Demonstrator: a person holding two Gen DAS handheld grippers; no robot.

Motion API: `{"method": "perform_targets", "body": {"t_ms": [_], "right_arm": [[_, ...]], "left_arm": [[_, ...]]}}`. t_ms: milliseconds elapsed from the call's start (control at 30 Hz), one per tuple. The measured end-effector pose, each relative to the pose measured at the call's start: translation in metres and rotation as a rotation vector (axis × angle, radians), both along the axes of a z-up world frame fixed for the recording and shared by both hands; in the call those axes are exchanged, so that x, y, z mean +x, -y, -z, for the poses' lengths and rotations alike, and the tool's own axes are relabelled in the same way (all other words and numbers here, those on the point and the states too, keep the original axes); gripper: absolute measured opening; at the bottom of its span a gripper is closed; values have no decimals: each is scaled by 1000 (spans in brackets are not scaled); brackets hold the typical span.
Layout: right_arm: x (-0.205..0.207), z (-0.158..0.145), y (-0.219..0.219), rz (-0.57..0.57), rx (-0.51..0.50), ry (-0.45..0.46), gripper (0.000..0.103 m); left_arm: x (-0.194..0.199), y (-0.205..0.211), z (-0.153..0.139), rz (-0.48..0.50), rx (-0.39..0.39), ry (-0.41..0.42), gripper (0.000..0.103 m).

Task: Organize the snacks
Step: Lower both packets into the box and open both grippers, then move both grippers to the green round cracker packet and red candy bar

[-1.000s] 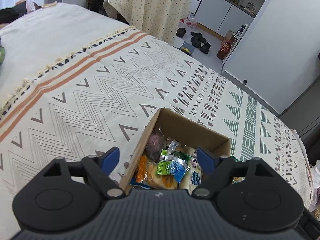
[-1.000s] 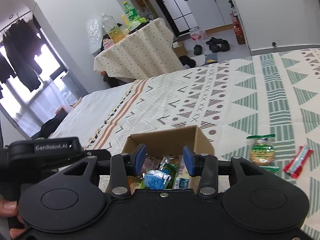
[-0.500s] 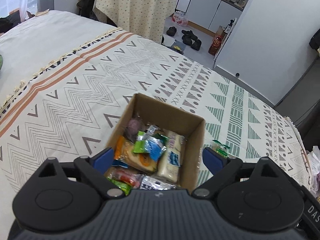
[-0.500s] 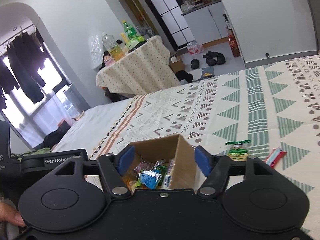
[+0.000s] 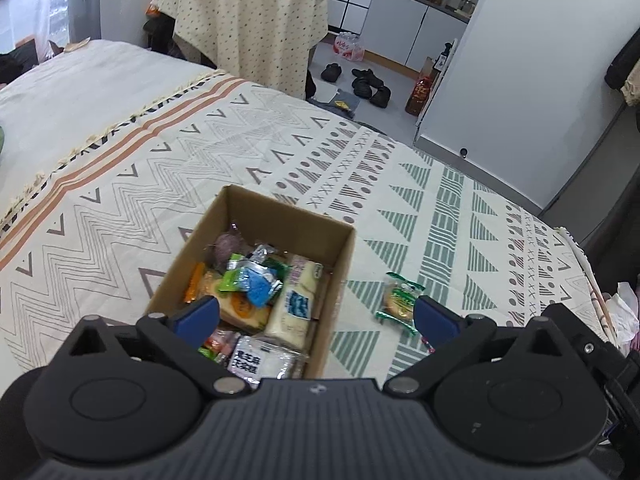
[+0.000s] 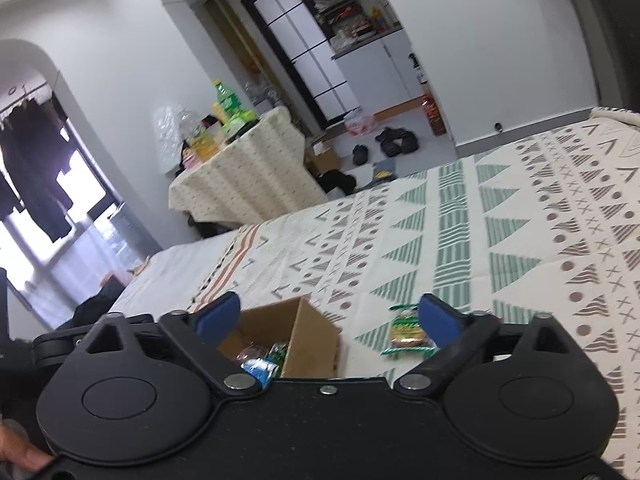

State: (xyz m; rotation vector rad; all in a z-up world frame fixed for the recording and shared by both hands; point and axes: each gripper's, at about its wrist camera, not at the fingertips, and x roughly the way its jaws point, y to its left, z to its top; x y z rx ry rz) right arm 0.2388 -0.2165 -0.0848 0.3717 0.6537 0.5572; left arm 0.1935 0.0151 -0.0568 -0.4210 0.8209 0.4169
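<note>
Your left gripper [image 5: 316, 314] sits at the lower centre of the left wrist view. Its blue fingers [image 5: 198, 314] are opening toward their widest spread and clamp nothing; the near end of the cardboard box [image 5: 280, 216] shows in the gap between them without contact.

Your right gripper [image 6: 330, 314] sits at the lower centre of the right wrist view. Its fingers [image 6: 220, 314] are also opening, nearly at full spread, and hold nothing.

The cardboard box rests on the patterned bedspread [image 5: 160, 168] at the centre of the left wrist view. It is open at the top and holds a loose pile of wrapped snacks: a blue packet [image 5: 258, 286] on top, a white packet [image 5: 298, 304] just right of it, an orange-printed packet [image 5: 240, 306] below the blue one.

One green-wrapped snack [image 5: 398, 300] lies on the bedspread just right of the box, outside it and not touching it. In the right wrist view this snack appears beside the inner edge of your right-hand finger.

A small cloth-covered desk [image 5: 248, 20] carrying bottles stands beyond the bed, at the upper centre of the left wrist view.
</note>
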Motion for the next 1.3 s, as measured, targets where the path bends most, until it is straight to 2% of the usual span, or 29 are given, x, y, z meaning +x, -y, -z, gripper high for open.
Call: {"method": "perform_targets", "body": {"t_ms": [433, 800, 1100, 1300], "right_arm": [[4, 0, 51, 95, 17, -41, 103], [14, 6, 81, 139, 16, -89, 103], [24, 16, 104, 172, 61, -154, 103], [33, 25, 108, 189, 59, -172, 103]], "left_arm": [[11, 51, 0, 64, 39, 34, 103], [29, 75, 8, 115, 6, 23, 103], [53, 84, 28, 132, -18, -23, 103], [71, 85, 42, 151, -59, -16, 101]]}}
